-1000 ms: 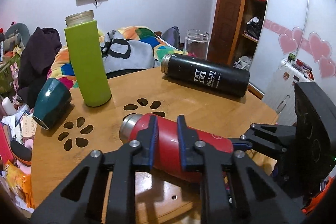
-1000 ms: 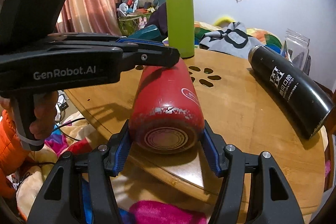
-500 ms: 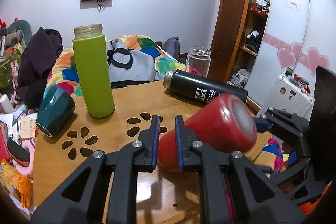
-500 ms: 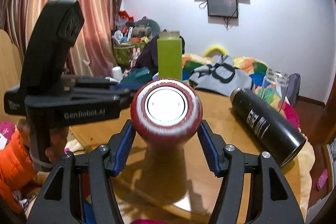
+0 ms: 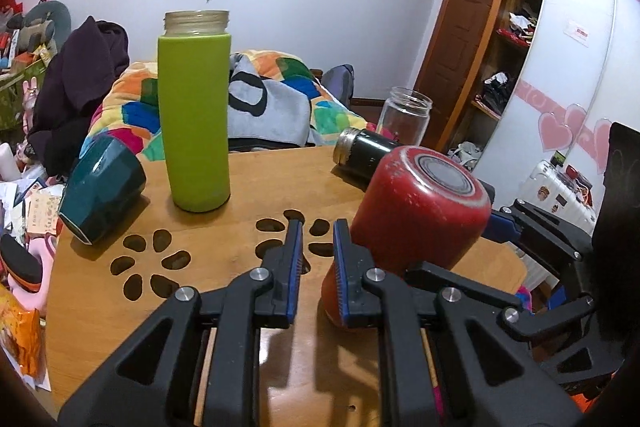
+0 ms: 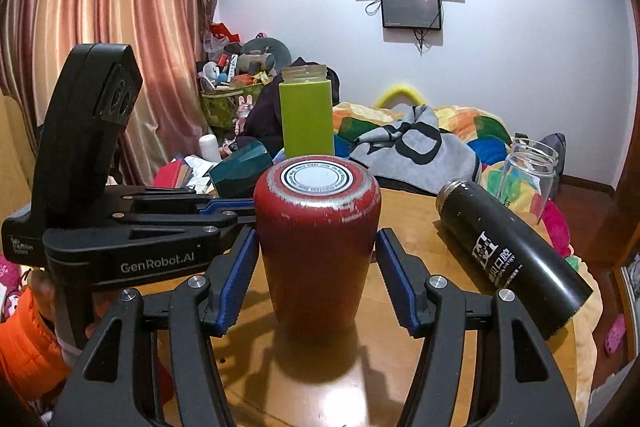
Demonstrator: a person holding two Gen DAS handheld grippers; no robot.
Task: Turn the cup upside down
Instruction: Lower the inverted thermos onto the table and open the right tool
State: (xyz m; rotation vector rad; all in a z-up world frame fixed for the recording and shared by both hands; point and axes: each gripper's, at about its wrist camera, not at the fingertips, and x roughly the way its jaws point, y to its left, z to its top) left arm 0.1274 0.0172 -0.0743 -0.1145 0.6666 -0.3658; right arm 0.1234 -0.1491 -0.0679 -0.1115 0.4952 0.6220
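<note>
We hold both grippers low over the round wooden table [image 6: 440,347], their fingers reaching forward almost level with its top. The right gripper [image 6: 316,279] brackets the red cup [image 6: 316,247], a blue pad at each flank; the pads look pressed against its sides, though a sliver of gap shows in the right wrist view, so we cannot say for sure that the grip is firm. The cup stands base-up, long axis close to vertical, its scuffed ringed bottom facing the ceiling and its mouth end down at the tabletop, near the table's front edge.

The left gripper [image 5: 314,267] is narrow with nothing between its pads, which sit just left of the cup's lower body. From this side the cup [image 5: 416,211] appears tilted, its base leaning up and to the right.

The right wrist view alone shows the left gripper's black body lettered "GenRobot.AI" and an orange sleeve behind it. The left wrist view alone shows the flower-shaped cutouts [image 5: 152,267] in the table. Both show the upright green bottle [image 5: 194,123], the black flask [image 6: 512,259] lying on its side, the tipped teal cup [image 5: 100,195] and the glass jar [image 5: 404,115].
</note>
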